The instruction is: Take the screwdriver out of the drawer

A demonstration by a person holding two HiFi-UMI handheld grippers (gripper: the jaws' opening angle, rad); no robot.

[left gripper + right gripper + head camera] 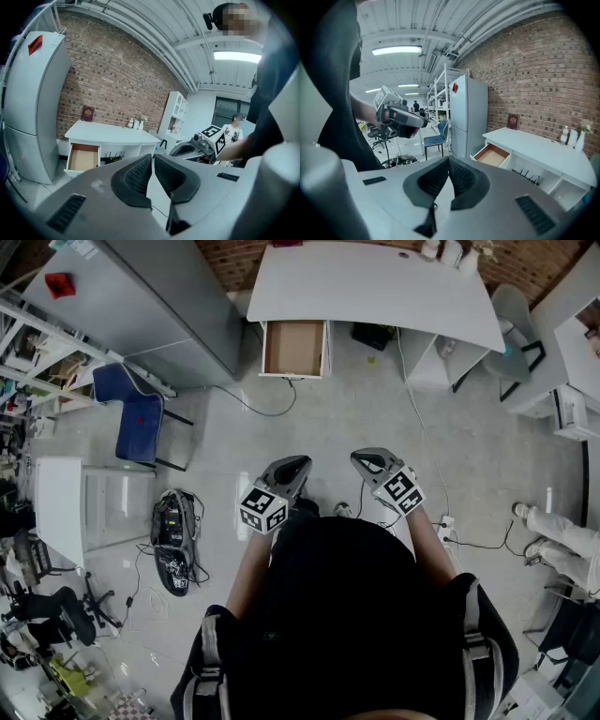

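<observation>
Clenched empty, left tongs (300, 463) and right tongs (362, 457) hang short of the drawer (293, 348); screwdriver unseen, presumably light, rigid, best gripped across its handle.

A white table (375, 282) stands against the brick wall (117, 79). Left of it are a grey cabinet (159, 306) and a blue chair (141, 423) on the pale floor (356, 418).

No legible txt; emblem on book (87, 113) & red fridge tag (35, 44) too blurry
</observation>
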